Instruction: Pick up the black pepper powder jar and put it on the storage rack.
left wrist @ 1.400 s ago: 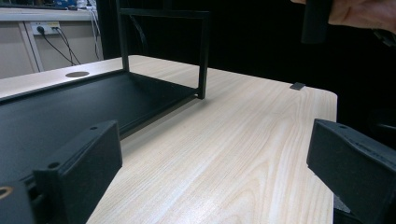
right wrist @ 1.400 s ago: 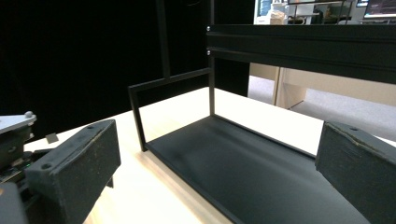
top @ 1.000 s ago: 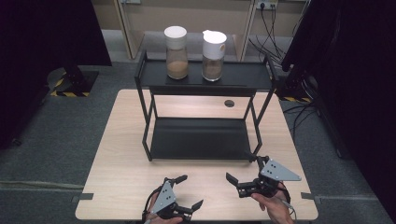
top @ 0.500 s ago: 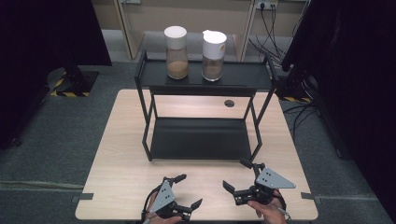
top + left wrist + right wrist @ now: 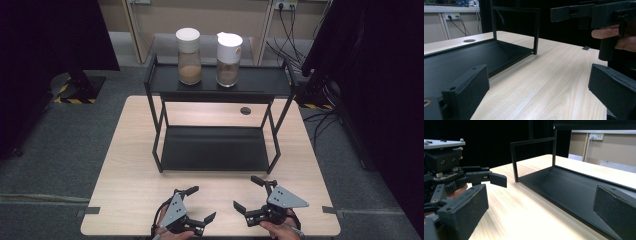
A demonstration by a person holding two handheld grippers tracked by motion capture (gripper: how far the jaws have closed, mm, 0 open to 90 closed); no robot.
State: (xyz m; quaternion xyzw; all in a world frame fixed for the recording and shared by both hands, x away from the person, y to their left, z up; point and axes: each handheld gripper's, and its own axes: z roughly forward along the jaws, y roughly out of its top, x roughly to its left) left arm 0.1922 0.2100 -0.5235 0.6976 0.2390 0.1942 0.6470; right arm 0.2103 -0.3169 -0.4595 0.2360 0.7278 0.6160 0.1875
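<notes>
Lower and nearer the counter's [image 5: 135,165] front edge than a second ago, the right hand-held gripper [image 5: 249,194] gapes empty beside the left hand-held gripper [image 5: 198,203], likewise spread wide. Beyond, one black rack [image 5: 215,150] carries two jars [image 5: 189,49] on top.

My left gripper [image 5: 196,204] is low at the near edge, and its two fingers are spread wide with nothing between them. My left hand [image 5: 172,234] holds it from below. My right gripper [image 5: 252,194] is just beside it, also with the fingers far apart and holding nothing, and the grey plate is on top. My right hand [image 5: 277,231] grips its handle. The two grippers are near each other but do not touch.
</notes>
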